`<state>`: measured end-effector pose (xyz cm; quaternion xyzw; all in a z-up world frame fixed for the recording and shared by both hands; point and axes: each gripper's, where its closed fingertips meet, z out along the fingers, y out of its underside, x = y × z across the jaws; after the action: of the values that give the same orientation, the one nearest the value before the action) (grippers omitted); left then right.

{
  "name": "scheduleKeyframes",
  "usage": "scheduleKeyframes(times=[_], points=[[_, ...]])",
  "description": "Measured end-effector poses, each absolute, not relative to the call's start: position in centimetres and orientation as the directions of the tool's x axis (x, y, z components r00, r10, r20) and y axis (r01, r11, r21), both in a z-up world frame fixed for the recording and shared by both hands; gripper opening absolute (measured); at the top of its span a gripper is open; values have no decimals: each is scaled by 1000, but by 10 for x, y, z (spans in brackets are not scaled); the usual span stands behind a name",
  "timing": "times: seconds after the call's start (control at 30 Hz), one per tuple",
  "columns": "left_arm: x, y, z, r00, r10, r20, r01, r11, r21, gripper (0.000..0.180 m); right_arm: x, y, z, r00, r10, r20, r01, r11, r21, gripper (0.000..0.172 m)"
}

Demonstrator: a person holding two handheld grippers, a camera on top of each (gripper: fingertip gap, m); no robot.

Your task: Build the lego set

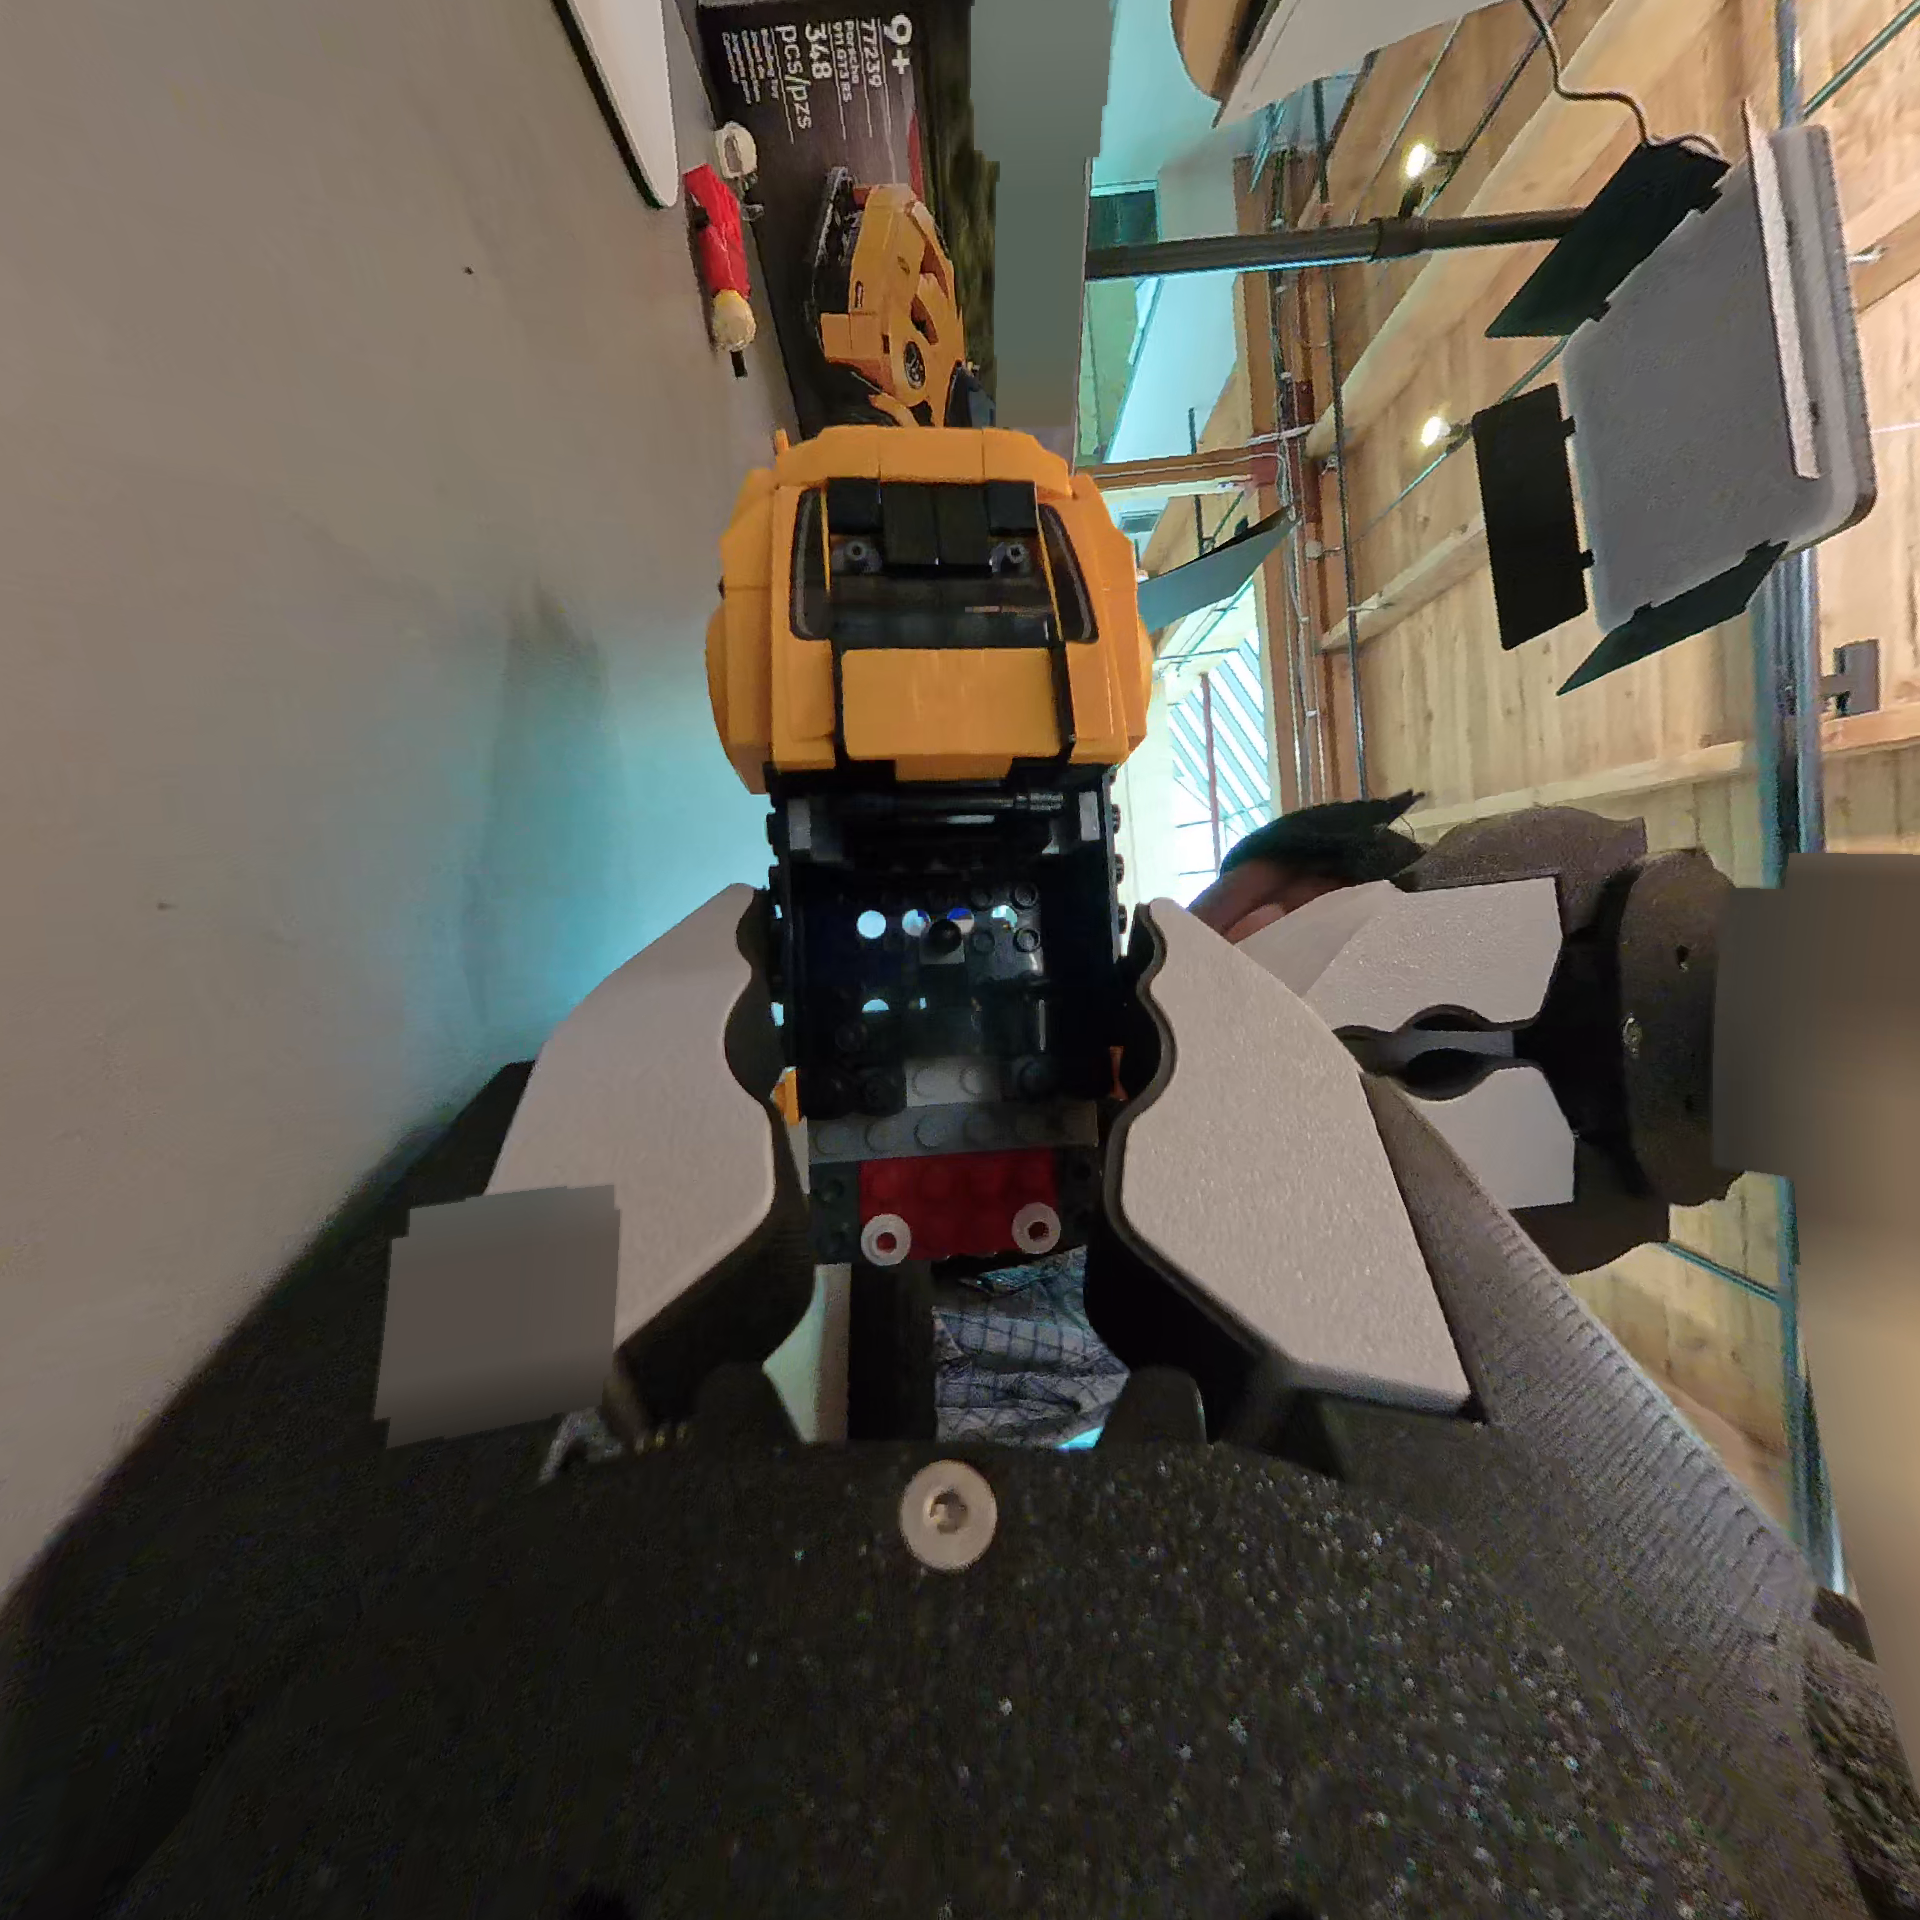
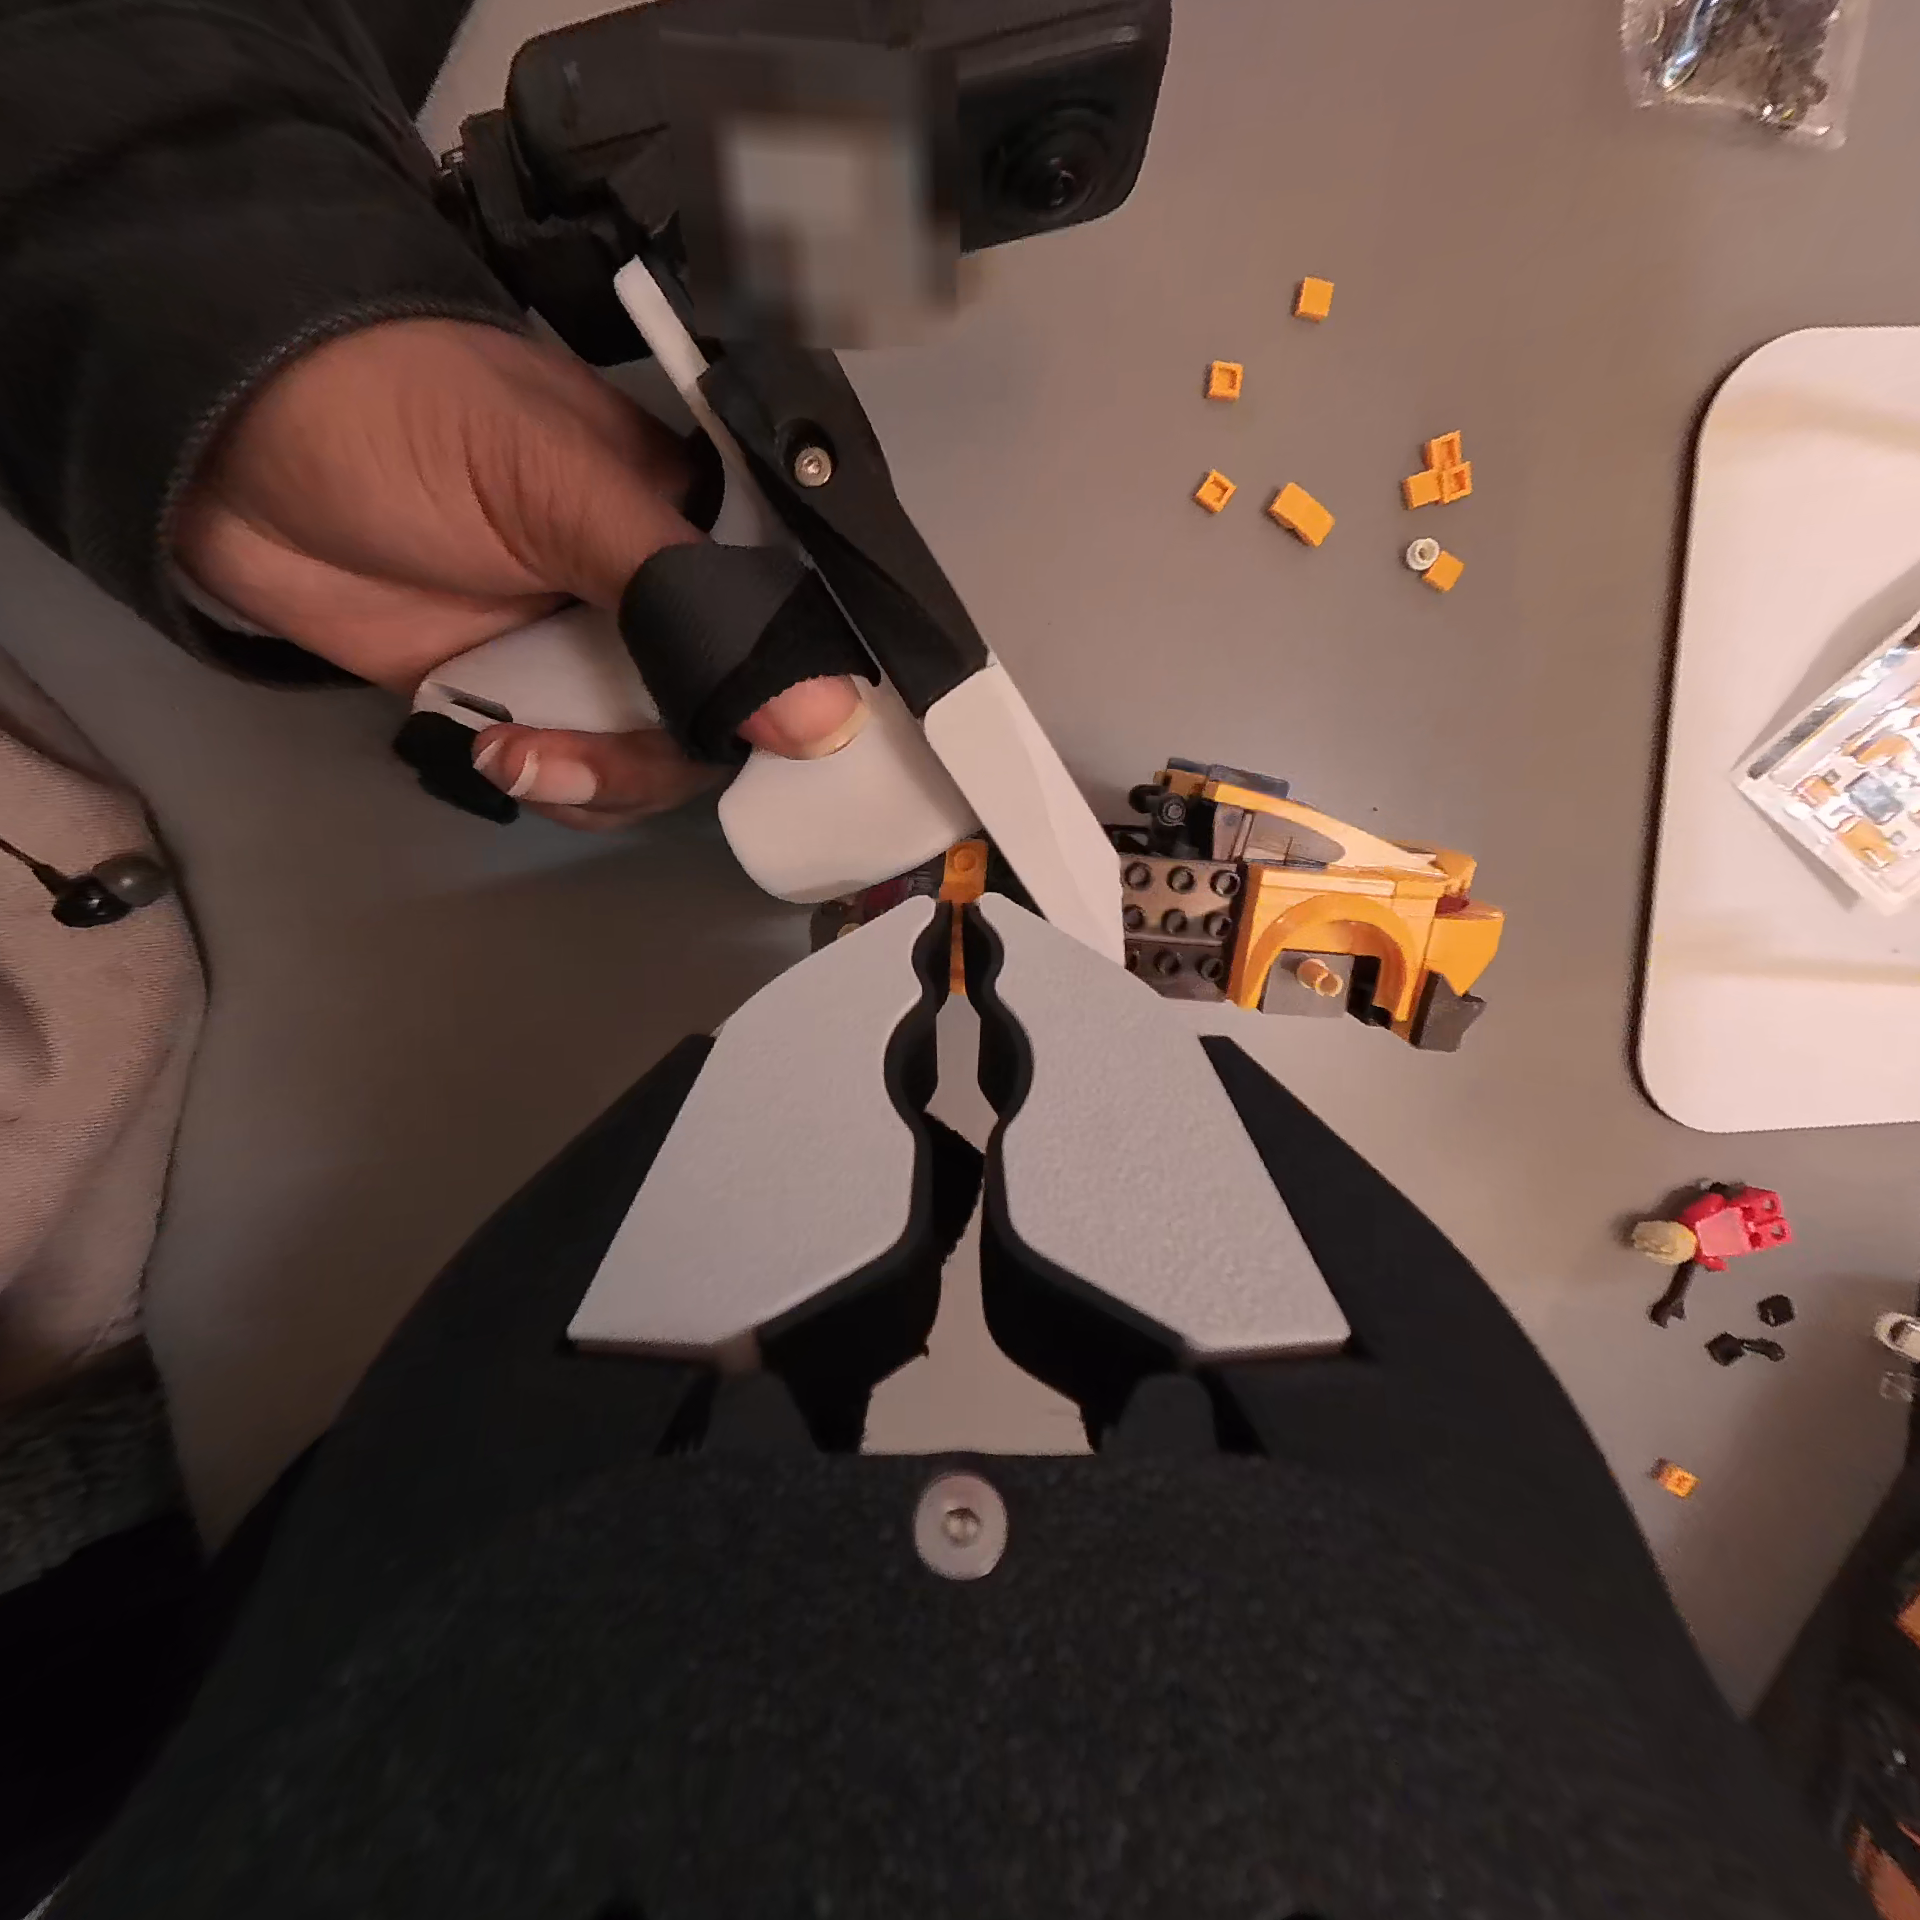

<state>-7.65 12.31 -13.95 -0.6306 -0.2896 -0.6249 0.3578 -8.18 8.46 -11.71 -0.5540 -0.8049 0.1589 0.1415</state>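
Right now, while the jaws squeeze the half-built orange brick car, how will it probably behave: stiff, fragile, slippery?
The orange brick car is probably stiff, being made of hard plastic bricks. It may be fragile: loose orange pieces lie on the grey table, so parts could pop off. The left gripper squeezes its studded sides, so slipping seems unlikely.

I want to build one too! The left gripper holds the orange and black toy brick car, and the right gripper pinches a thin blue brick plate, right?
Nearly. The thin brick plate pinched in the right gripper is orange, not blue; the right wrist view shows it. The left gripper does clamp the orange and black toy brick car by its black studded section.
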Motion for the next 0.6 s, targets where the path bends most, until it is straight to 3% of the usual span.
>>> scheduleKeyframes(times=[0.6], points=[[-80,126,-145,251,-133,959,790,-545,-282,63,-79,87,-127,-340,932,124,838,361,-409,2]])
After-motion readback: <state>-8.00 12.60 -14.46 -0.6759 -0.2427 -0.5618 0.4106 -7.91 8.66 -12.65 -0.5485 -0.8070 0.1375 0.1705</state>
